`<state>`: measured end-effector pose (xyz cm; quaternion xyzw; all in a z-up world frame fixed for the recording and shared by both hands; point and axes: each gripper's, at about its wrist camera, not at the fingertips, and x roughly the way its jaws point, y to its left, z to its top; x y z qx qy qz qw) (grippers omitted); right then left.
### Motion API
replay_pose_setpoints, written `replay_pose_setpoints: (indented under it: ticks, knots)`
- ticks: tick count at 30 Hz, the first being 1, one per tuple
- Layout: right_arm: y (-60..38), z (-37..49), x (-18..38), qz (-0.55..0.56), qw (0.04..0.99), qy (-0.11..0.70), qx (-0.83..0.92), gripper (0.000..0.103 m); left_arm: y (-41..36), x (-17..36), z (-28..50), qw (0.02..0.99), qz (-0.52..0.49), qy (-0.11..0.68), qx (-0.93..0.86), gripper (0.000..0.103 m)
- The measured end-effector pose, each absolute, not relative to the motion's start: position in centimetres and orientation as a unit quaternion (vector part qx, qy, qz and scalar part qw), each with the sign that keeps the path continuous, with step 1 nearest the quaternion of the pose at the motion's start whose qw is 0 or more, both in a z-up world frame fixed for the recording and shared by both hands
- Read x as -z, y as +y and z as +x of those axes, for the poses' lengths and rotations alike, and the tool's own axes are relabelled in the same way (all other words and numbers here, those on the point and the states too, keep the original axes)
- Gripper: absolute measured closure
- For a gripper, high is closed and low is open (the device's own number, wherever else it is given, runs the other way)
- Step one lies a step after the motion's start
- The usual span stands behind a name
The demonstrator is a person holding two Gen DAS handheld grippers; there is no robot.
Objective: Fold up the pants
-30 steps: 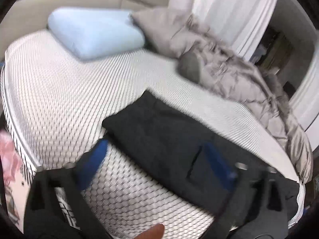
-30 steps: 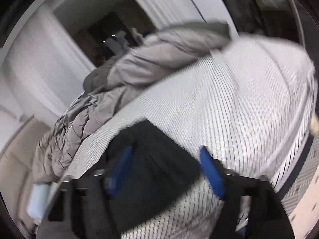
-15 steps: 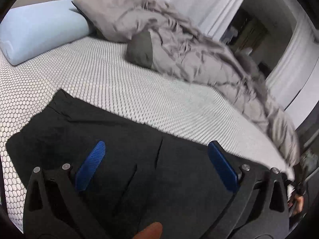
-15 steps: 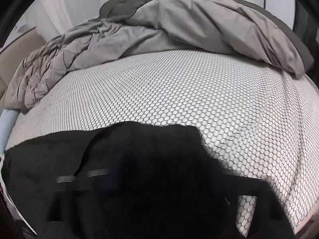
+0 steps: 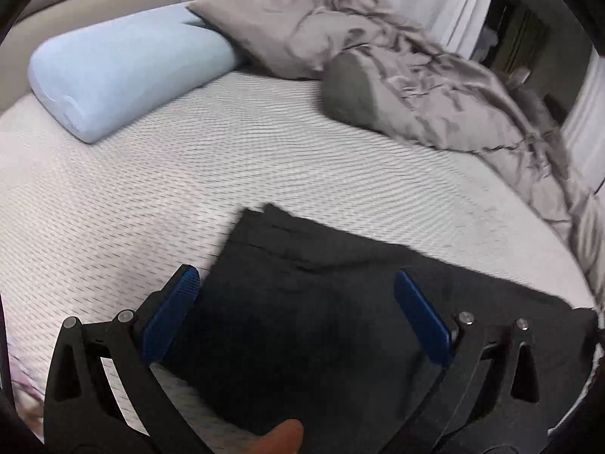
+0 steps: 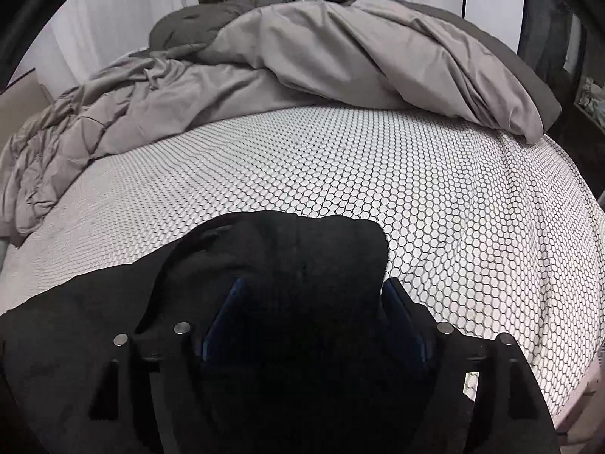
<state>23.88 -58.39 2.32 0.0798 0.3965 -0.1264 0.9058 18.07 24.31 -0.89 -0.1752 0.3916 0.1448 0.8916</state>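
Both grippers have slid along the bed; the right gripper is opening, soft black pants bunched between its blue pads. Low in the left view, the left gripper is wide open over the flat pants, on the dotted sheet below a puffy blue pillow.

1. black pants are lying flat on a white bed patterned with small hexagons.
2. the left gripper is hovering over the pants, its blue pads standing wide apart with nothing clamped between them.
3. a light blue pillow and a rumpled grey duvet are resting at the far side.
4. a fingertip is showing at the bottom edge.
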Motion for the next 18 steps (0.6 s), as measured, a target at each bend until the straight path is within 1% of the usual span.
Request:
replay_pose_setpoints:
  ticks: [3,4,5,6,8,10,11,13,15,17,18]
  knots:
    - [-58.7,23.2,-2.9,0.086,0.910,0.388,0.120,0.024,26.1,0.9,19.6,0.888,-0.160,0.406,-0.143,0.005]
    - [-58.6,23.1,-2.9,0.088,0.911,0.387,0.118,0.024,26.4,1.3,20.5,0.885,-0.155,0.415,-0.139,0.009]
    - [-58.5,23.2,-2.5,0.088,0.911,0.387,0.116,0.024,26.7,1.6,21.3,0.881,-0.151,0.425,-0.141,0.020]
    - [-58.4,23.3,-2.4,0.088,0.910,0.389,0.113,0.024,26.8,2.4,22.6,0.873,-0.143,0.445,-0.140,0.026]
    - [-58.0,23.6,-2.0,0.084,0.908,0.396,0.105,0.024,26.5,3.7,24.5,0.862,-0.125,0.476,-0.123,0.053]
    - [-57.8,24.2,-1.5,0.079,0.904,0.407,0.105,0.024,25.7,4.7,25.5,0.857,-0.088,0.491,-0.129,0.060]
    - [-57.8,24.4,-1.3,0.078,0.902,0.411,0.108,0.024,25.2,4.6,25.5,0.863,-0.070,0.484,-0.132,0.065]
    - [-58.0,24.7,-1.0,0.078,0.899,0.416,0.109,0.024,24.6,4.1,25.1,0.873,-0.041,0.466,-0.141,0.070]
    - [-58.4,25.0,-0.6,0.078,0.895,0.424,0.112,0.024,24.7,3.3,24.4,0.882,-0.045,0.447,-0.144,0.076]
    - [-58.8,25.2,-0.2,0.084,0.893,0.429,0.109,0.024,25.0,2.5,23.8,0.888,-0.049,0.430,-0.158,0.099]
    - [-58.9,25.2,-0.1,0.088,0.892,0.431,0.106,0.024,25.4,1.9,23.5,0.892,-0.057,0.418,-0.164,0.099]
